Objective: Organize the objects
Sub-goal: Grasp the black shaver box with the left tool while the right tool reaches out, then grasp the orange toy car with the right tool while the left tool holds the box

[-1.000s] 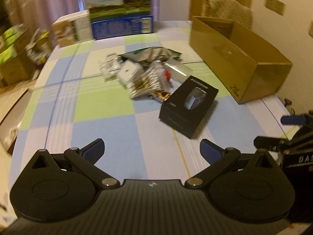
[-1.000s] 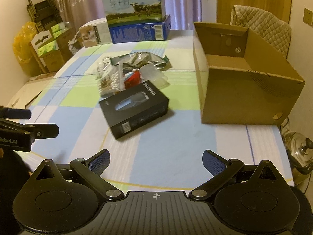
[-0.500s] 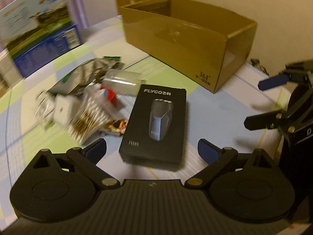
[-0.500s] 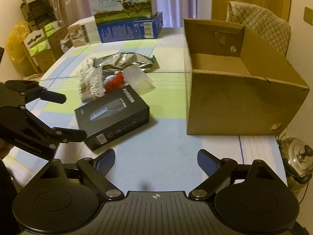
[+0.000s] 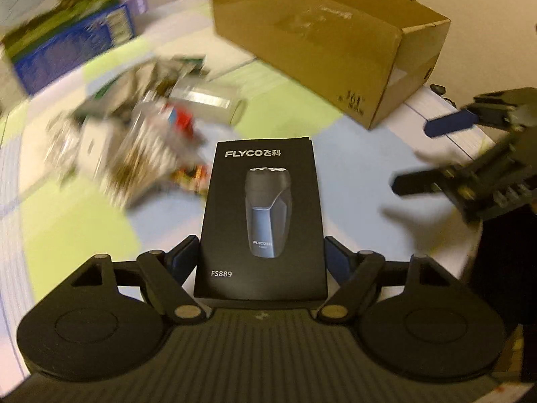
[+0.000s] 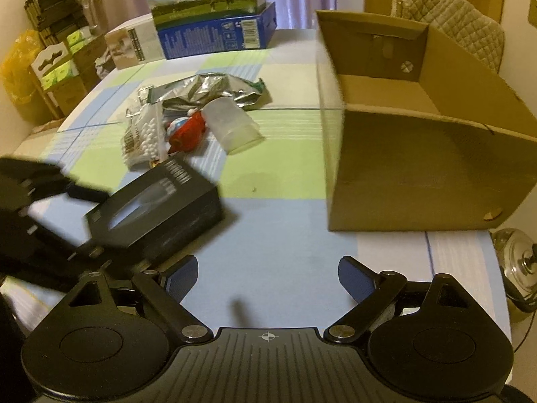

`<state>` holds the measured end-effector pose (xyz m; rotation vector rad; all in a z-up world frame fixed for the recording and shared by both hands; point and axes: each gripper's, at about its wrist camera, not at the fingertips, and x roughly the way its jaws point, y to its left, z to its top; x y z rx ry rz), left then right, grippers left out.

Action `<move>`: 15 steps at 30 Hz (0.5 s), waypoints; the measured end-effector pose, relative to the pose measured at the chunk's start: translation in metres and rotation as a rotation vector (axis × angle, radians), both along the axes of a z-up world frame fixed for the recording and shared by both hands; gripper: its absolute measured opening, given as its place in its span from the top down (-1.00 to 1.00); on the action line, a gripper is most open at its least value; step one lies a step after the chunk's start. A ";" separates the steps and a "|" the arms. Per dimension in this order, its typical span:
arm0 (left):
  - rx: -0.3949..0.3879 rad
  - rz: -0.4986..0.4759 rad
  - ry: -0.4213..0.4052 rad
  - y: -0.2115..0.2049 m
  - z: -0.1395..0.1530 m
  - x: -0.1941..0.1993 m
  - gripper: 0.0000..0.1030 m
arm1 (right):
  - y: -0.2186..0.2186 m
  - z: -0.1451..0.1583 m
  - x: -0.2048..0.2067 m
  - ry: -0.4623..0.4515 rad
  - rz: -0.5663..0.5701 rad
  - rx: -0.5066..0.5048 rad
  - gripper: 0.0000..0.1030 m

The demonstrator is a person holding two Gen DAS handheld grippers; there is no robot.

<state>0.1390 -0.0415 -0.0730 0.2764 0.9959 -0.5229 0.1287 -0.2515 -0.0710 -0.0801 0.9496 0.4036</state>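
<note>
We are seeing the left tool [image 5: 260, 255] straddling the near end of the black Flyco shaver box [image 5: 263, 215]; its blue pads are sitting right at the box's two long sides, but we cannot tell whether they are pressing it. Only the left wrist view is showing the printed lid: brand name, shaver picture, "FS889". The right wrist view is showing what that view lacks: the open top of the brown cardboard carton [image 6: 429, 154], in which we are seeing only bare floor and walls. There the shaver box [image 6: 157, 215] is lying on the checked bench [image 6: 278, 241], apart from the carton and just beside a pile: cotton swab pack [image 6: 144, 137], red toy [image 6: 186, 131], translucent cup [image 6: 233, 124] on its side, foil pouch [image 6: 204, 90]. The right tool [image 6: 266, 275] is hovering spread wide, gripping nothing.
</note>
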 end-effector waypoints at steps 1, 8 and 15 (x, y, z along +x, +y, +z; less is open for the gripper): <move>0.003 0.035 0.022 0.007 0.000 -0.009 -0.47 | 0.002 -0.001 -0.001 0.001 0.004 0.000 -0.73; 0.016 0.307 0.023 0.054 0.001 -0.034 -0.48 | 0.023 -0.002 -0.005 0.014 0.049 0.021 -0.73; -0.041 0.380 0.025 0.075 -0.005 -0.010 -0.60 | 0.054 -0.002 0.009 0.011 0.111 0.028 -0.73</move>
